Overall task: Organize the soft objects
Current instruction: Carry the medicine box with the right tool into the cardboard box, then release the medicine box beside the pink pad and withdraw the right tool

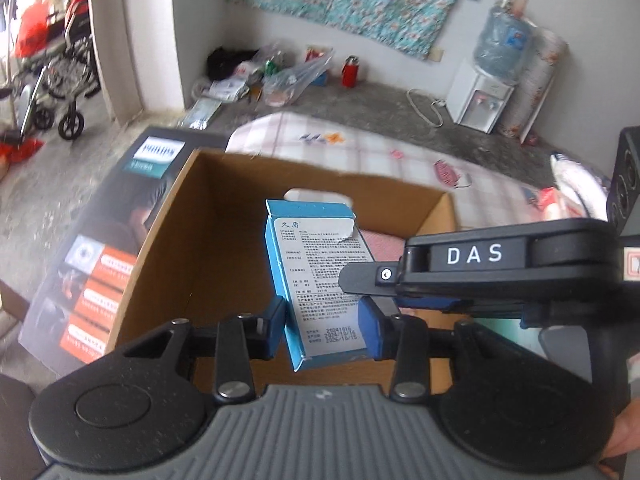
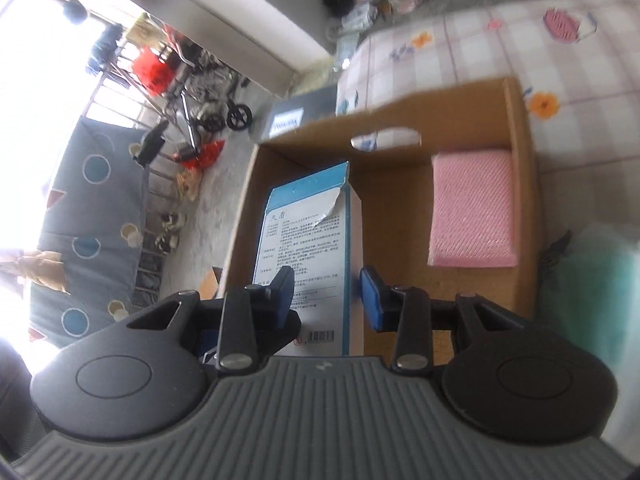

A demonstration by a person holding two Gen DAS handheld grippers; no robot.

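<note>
One blue box (image 1: 320, 276), two claws gripping; one pink pad (image 2: 472, 208) in carton (image 2: 520, 128).

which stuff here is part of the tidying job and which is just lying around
Job:
- blue and white printed carton, held by both grippers
- open brown cardboard box
- folded pink cloth inside it
- left gripper
- right gripper

Lying about:
- red bottle
- white water dispenser
- wheelchair
- pink face mask

One blue box (image 1: 320, 280), one cardboard box (image 2: 520, 200), one pink pad (image 2: 472, 212).
</note>
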